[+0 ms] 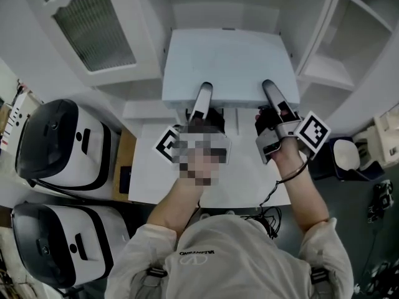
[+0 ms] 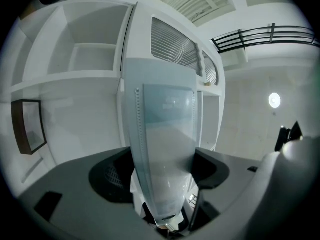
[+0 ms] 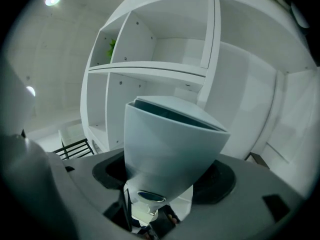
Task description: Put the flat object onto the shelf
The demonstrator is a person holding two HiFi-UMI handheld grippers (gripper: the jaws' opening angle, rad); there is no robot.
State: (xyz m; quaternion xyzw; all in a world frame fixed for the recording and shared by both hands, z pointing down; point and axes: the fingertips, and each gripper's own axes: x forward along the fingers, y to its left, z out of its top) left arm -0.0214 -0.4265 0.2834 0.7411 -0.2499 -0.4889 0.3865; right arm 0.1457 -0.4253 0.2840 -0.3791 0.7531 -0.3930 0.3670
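Two tongs [image 1: 202, 93] [image 1: 270, 91] clamp the flat box [image 1: 227, 61], underside hidden.

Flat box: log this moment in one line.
flat box: held, not on shelf | left hand-held gripper: shut on it | right hand-held gripper: shut on it

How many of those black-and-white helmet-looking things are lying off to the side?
2, both at the left of the head view: the upper helmet-like unit, and the lower helmet-like unit directly below it in the picture. Others may lie out of frame.
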